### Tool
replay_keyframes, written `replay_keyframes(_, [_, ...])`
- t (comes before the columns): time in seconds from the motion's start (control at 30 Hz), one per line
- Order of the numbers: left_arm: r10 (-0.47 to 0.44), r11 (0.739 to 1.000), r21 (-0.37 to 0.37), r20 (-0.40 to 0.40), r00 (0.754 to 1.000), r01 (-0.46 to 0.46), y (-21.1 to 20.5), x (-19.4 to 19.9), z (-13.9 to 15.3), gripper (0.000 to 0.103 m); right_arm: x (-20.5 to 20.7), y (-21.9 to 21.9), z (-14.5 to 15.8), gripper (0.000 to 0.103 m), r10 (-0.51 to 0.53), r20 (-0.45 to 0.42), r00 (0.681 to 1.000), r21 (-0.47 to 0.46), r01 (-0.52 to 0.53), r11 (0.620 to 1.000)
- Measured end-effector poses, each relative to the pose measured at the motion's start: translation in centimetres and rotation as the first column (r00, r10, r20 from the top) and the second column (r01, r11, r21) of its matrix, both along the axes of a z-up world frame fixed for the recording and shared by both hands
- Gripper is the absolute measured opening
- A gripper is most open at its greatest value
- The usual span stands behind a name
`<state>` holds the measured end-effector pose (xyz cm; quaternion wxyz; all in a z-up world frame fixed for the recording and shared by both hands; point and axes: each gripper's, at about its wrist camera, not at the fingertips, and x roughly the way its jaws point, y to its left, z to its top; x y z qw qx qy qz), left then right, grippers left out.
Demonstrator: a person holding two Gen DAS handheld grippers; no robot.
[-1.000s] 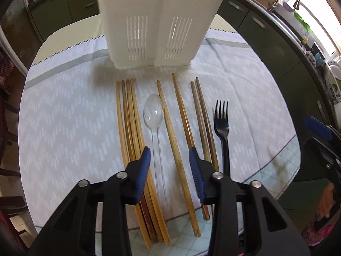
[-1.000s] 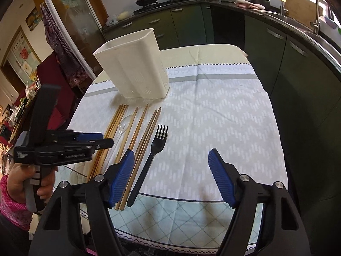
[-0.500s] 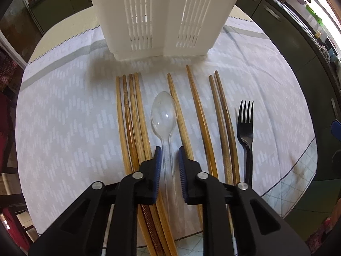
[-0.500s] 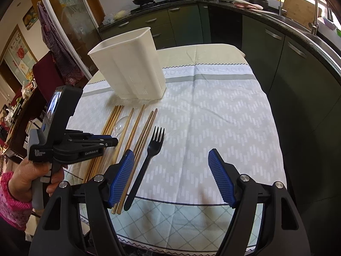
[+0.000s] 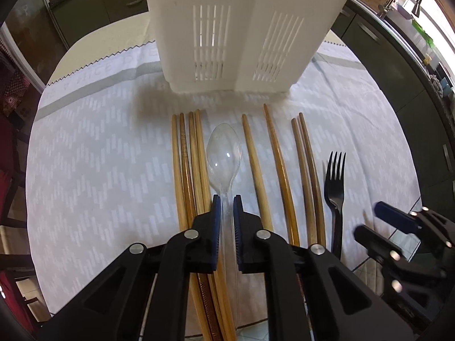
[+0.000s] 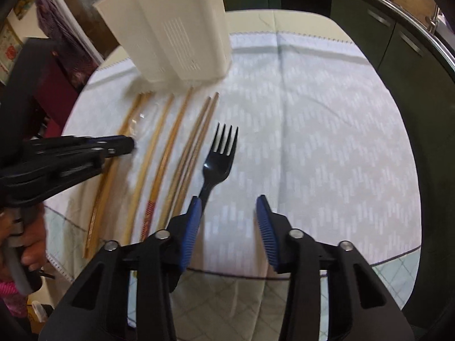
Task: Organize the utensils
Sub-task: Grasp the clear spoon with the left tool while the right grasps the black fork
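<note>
In the left wrist view, the left gripper (image 5: 226, 199) is pinching the thin handle of the clear plastic spoon (image 5: 224, 153) between its blue pads. The spoon is lying on the tablecloth (image 5: 93, 156) with its long axis pointing straight ahead, bowl toward the white slotted utensil holder (image 5: 227, 31). Wooden chopsticks (image 5: 187, 170) are lying just beside the spoon on both sides, parallel to it, so room sideways is small; upward it is free. The black fork (image 5: 337, 182) is lying farther right, near the right gripper (image 5: 378, 221).

In the right wrist view, the right gripper (image 6: 229, 199) is closing, but nothing is being pressed between the pads yet. The fork (image 6: 217, 164) handle is passing at the left pad, not centred, tines pointing away toward the holder (image 6: 167, 31). The cloth to the right of the fork is bare, and the table edge is close below the gripper.
</note>
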<state>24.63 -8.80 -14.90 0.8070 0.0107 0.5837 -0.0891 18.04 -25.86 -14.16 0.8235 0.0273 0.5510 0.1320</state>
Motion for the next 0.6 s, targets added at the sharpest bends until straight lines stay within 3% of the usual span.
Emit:
replay_keyframes(0.07, [-0.006, 1.000, -0.006, 0.003, 1.000, 0.006, 0.1, -0.2, 0.2, 0.009, 0.4, 0.2, -0.3, 0.032, -0.016, -0.006, 1.000, -0.010, 0.015, 1.000])
replay_keyframes(0.3, [-0.016, 1.000, -0.019, 0.002, 1.000, 0.016, 0.3, -0.6, 0.4, 0.009, 0.9, 2.1, -0.8, 0.028, -0.010, -0.022, 1.000, 0.003, 0.010, 1.000])
replay_keyframes(0.6, [-0.023, 0.999, -0.036, 0.009, 1.000, 0.023, 0.2, -0.7, 0.8, 0.009, 1.6, 4.2, -1.6, 0.012, -0.020, 0.030, 0.999, -0.107, 0.023, 0.994])
